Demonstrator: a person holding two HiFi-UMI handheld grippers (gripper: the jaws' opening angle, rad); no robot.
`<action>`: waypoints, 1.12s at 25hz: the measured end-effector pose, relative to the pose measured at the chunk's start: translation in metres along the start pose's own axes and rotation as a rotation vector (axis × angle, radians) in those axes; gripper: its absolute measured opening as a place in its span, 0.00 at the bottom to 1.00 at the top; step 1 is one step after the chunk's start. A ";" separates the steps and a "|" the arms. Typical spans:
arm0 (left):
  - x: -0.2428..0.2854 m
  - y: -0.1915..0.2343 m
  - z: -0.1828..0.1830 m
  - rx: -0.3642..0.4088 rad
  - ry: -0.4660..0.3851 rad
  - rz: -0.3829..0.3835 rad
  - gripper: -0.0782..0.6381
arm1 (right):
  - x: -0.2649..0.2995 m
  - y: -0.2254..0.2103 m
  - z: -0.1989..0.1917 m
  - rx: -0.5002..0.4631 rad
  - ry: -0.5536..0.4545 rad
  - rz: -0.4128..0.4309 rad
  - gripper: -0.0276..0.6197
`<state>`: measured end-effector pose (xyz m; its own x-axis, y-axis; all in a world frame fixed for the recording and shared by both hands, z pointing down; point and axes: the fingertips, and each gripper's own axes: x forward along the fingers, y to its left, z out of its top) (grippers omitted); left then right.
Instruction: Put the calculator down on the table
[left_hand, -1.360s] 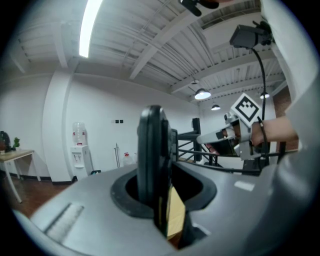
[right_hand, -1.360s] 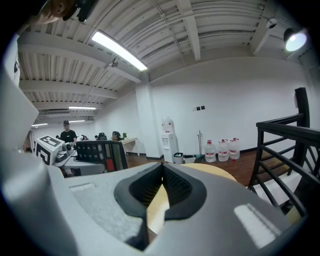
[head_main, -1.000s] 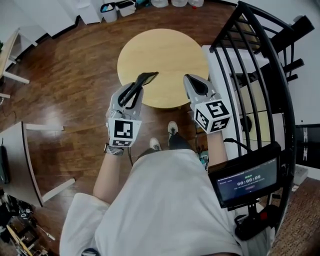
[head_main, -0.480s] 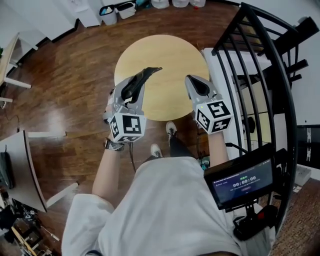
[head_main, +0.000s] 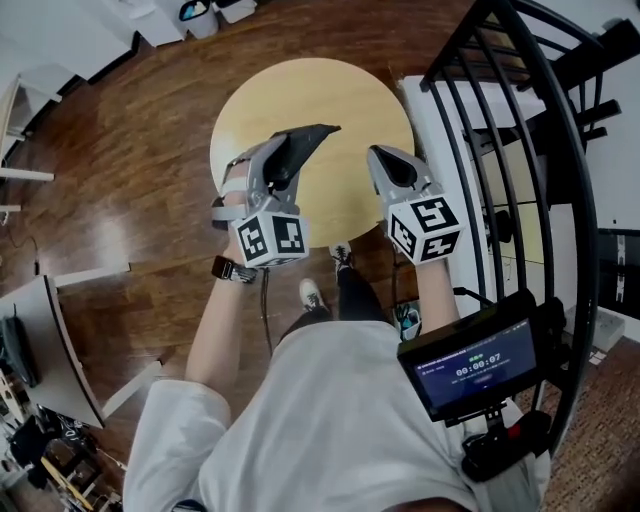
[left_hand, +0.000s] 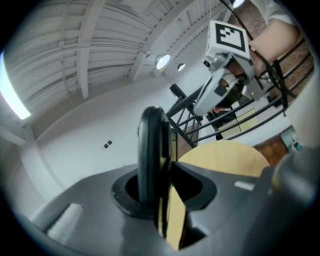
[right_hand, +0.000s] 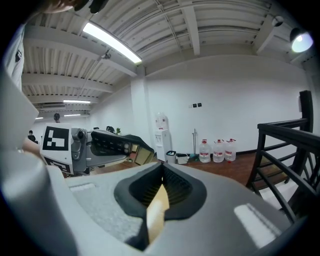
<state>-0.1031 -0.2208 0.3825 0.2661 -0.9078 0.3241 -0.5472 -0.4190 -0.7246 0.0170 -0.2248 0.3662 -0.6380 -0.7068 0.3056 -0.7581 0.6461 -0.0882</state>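
A dark calculator (head_main: 305, 141) is clamped in my left gripper (head_main: 284, 160) and juts out over the near half of the round wooden table (head_main: 330, 90). The left gripper view shows the calculator (left_hand: 152, 150) edge-on between the jaws, with the table (left_hand: 227, 156) beyond it. My right gripper (head_main: 386, 162) hangs over the table's near right edge, shut and empty. In the right gripper view its pads meet (right_hand: 162, 186), and the calculator (right_hand: 111, 143) shows at the left with its keys facing up.
A black metal railing (head_main: 520, 120) curves along the right, with a white cabinet (head_main: 440, 130) behind it. Water bottles (right_hand: 217, 150) and a dispenser (right_hand: 161, 135) stand by the far wall. A white desk (head_main: 35, 330) is at the left, a small screen (head_main: 470, 365) at my chest.
My left gripper has moved forward over the table and rolled, so the calculator lies flatter. The right gripper has shifted slightly forward and stays shut.
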 end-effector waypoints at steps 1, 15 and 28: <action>0.005 -0.004 -0.003 0.010 0.009 -0.010 0.27 | 0.002 -0.001 -0.003 -0.002 0.007 -0.003 0.05; 0.046 -0.051 -0.039 0.079 0.082 -0.111 0.27 | 0.008 -0.016 -0.043 0.038 0.073 -0.016 0.05; 0.087 -0.102 -0.092 0.196 0.186 -0.209 0.27 | 0.017 -0.033 -0.081 0.110 0.125 -0.024 0.05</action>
<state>-0.0975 -0.2583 0.5406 0.1969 -0.7973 0.5705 -0.3284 -0.6019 -0.7279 0.0417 -0.2348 0.4515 -0.6031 -0.6755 0.4242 -0.7873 0.5895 -0.1806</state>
